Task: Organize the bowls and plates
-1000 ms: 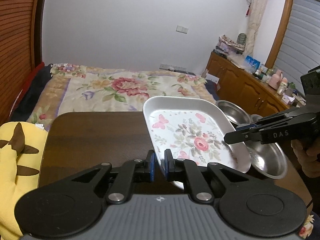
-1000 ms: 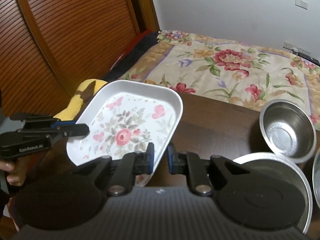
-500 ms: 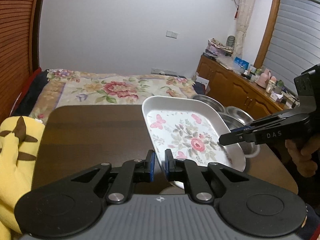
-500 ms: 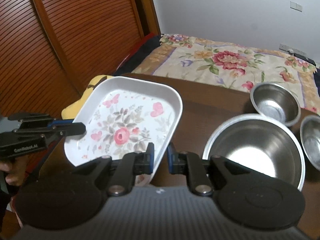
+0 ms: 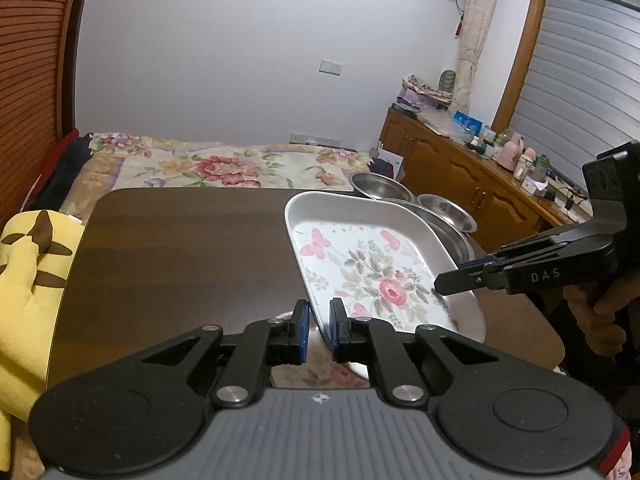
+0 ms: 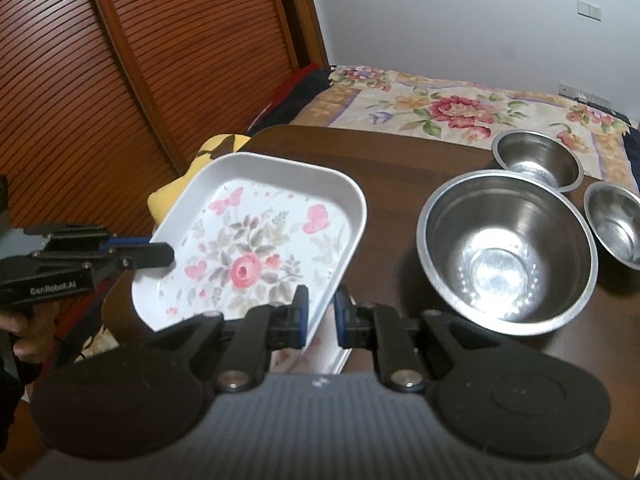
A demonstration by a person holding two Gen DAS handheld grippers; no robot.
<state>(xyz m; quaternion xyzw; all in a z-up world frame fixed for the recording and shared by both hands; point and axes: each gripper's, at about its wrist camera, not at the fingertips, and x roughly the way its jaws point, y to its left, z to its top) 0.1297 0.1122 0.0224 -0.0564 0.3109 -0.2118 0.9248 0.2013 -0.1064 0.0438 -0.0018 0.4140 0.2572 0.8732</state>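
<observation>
I had the tray (image 6: 256, 248) clamped from two sides and lifted clear of the desk (image 5: 180, 248): my left tongs (image 5: 318, 330) were pinched nearly closed on its rim at the lower middle of the left view, and my right tongs (image 6: 320, 320) were pinched the same way on the opposite edge, low in the centre of the right view. The tray hung tilted, its painted face up and leaning toward the left tongs. Its long axis ran from lower left to upper right of the right view, with the far short end pointing toward the bed (image 6: 460, 108). As I judged it, the sorting was barely begun. The tray had no resting place yet, and the three steel bowls stood loose on the desk at the right of that view: the big bowl (image 6: 508, 252) near the tray, the small bowl (image 6: 536, 160) beyond it, and a third bowl (image 6: 616, 224) at the right edge. None was nested in another. Setting the tray down and gathering the bowls was left.
</observation>
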